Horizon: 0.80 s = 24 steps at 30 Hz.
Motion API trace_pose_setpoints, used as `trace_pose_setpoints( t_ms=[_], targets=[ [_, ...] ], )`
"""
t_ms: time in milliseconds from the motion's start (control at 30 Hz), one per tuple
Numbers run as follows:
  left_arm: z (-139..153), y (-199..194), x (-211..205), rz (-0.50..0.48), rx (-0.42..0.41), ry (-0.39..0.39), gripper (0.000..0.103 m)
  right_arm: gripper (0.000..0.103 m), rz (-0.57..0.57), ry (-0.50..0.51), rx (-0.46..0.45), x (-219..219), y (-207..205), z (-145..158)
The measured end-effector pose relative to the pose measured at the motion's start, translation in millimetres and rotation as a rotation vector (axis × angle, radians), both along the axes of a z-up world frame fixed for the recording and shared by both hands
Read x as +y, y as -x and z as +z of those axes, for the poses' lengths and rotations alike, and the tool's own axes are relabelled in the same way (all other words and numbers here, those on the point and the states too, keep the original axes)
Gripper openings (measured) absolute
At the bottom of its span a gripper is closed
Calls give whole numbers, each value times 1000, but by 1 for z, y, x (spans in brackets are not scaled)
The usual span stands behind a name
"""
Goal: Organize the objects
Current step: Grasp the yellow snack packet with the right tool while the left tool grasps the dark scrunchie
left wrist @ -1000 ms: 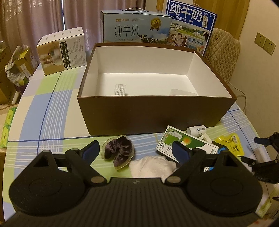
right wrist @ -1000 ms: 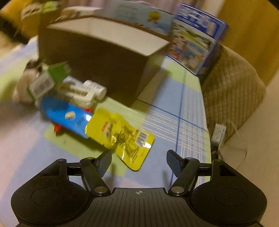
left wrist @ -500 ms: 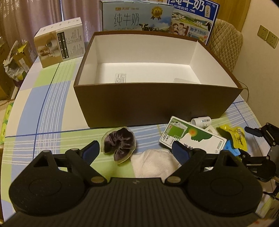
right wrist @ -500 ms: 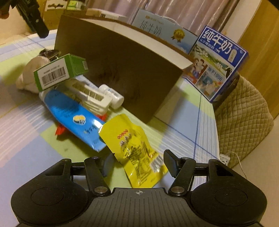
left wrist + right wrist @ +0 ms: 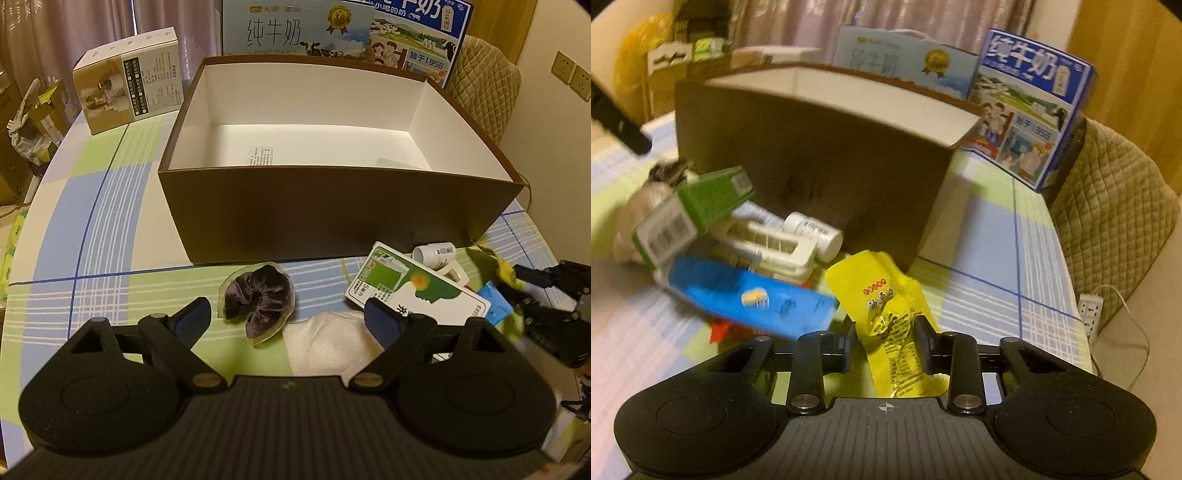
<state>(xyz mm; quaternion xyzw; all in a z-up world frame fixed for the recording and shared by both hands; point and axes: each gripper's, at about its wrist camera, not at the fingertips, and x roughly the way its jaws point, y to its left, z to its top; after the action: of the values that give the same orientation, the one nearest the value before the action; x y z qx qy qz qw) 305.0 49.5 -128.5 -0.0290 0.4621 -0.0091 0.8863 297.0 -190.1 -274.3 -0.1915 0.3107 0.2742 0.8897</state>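
Checked tablecloth covers table; curtains and milk cartons at far edge. Brown box sits mid-table, open, white inside. My right gripper has fingers closed in on yellow sachet, pinching it beside box's near right corner. Blue packet, green carton, white bottle piled just beside. My left gripper hangs with fingers spread wide above purple scrunchie and white cloth, holding nothing.

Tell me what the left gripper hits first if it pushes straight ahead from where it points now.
Likely the dark purple velvet scrunchie, just ahead between the open left gripper's fingers; behind it stands the brown cardboard box's front wall. Depth is uncertain.
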Motion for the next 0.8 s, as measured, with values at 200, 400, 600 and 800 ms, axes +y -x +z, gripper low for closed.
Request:
trace_pose_setpoints(
  t_ms=[200, 400, 600, 800],
  targets=[
    [-6, -3, 4, 7, 16, -16, 87, 3, -72, -145, 71, -16, -4, 26],
    [-8, -4, 3, 5, 21, -19, 87, 4, -17, -33, 7, 1, -1, 24],
    [-11, -6, 3, 5, 29, -21, 87, 29, -10, 135, -74, 17, -8, 13],
    [-13, -7, 3, 5, 36, -14, 87, 31, -6, 158, -36, 21, -24, -6]
  ],
)
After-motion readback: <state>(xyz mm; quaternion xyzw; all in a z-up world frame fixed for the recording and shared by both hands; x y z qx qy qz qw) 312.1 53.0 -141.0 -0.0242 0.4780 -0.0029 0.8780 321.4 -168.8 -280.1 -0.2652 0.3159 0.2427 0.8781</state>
